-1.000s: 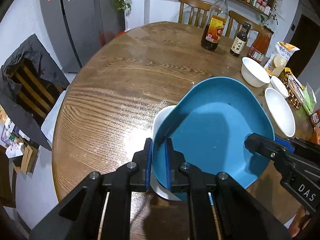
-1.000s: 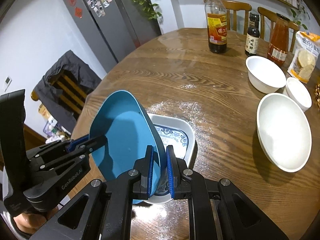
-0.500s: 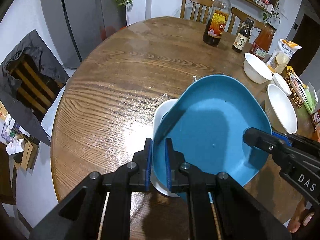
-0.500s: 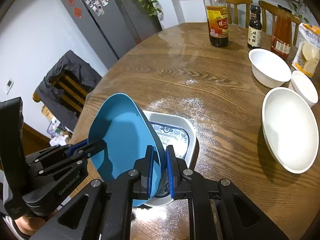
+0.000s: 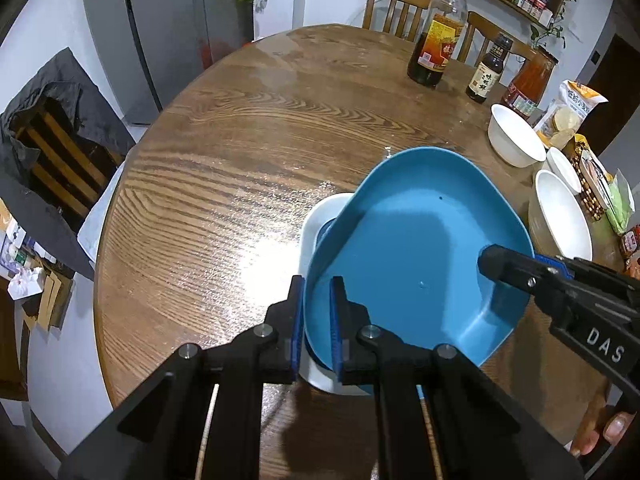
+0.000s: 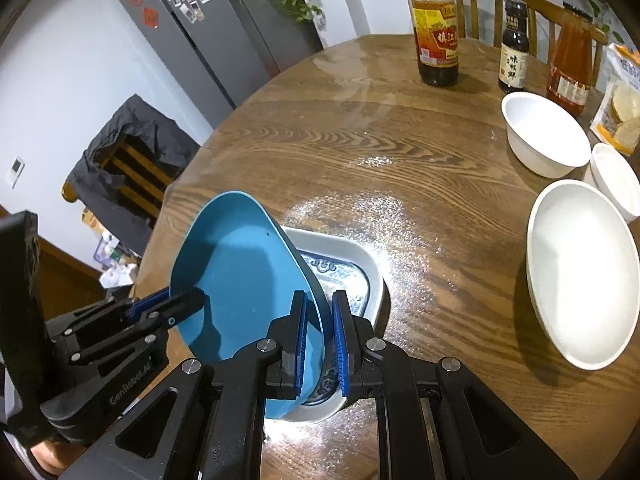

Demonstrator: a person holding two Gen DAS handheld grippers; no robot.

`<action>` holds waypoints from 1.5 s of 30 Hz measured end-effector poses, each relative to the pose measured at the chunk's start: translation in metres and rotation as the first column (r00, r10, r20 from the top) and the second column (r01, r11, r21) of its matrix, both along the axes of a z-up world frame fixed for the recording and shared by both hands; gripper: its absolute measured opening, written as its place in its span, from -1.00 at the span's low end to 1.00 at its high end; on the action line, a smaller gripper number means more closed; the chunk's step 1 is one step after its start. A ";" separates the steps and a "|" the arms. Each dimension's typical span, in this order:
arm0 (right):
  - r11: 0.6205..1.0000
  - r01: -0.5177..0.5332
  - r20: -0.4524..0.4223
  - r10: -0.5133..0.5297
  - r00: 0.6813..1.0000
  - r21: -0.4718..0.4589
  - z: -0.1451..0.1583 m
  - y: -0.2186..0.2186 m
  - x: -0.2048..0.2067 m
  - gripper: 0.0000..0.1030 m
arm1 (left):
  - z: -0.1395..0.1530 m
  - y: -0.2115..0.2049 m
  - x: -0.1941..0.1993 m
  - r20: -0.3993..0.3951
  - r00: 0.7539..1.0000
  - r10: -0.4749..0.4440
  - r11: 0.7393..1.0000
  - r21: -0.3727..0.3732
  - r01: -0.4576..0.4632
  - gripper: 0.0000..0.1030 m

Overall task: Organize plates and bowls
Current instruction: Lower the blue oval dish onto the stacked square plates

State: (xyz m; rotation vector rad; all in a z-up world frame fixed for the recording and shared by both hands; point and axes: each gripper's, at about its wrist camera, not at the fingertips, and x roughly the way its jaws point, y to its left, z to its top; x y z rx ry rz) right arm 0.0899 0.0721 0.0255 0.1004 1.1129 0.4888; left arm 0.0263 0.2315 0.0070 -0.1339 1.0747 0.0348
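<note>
So both grippers were clamped on the blue plate [image 5: 416,248], left gripper [image 5: 316,320] pinching the near rim and right gripper [image 6: 320,336] pinching the opposite edge, plate tilted right over a white dish with blue pattern [image 6: 348,276] on the round wooden table [image 5: 240,152]. Further back sat three white bowls [image 6: 580,272], then sauce bottles [image 6: 436,28].
</note>
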 end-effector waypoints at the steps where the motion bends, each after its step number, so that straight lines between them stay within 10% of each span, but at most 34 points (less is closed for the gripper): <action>1: 1.000 0.001 -0.007 -0.001 1.000 -0.003 -0.002 0.000 0.002 -0.71 | -0.001 -0.001 0.001 -0.004 1.000 0.000 1.000 0.000 0.000 -0.80; 45: 0.993 -0.010 -0.055 0.003 0.998 -0.117 -0.032 0.019 0.022 -0.71 | -0.028 -0.009 0.015 -0.061 0.997 -0.057 0.994 0.088 0.062 -0.79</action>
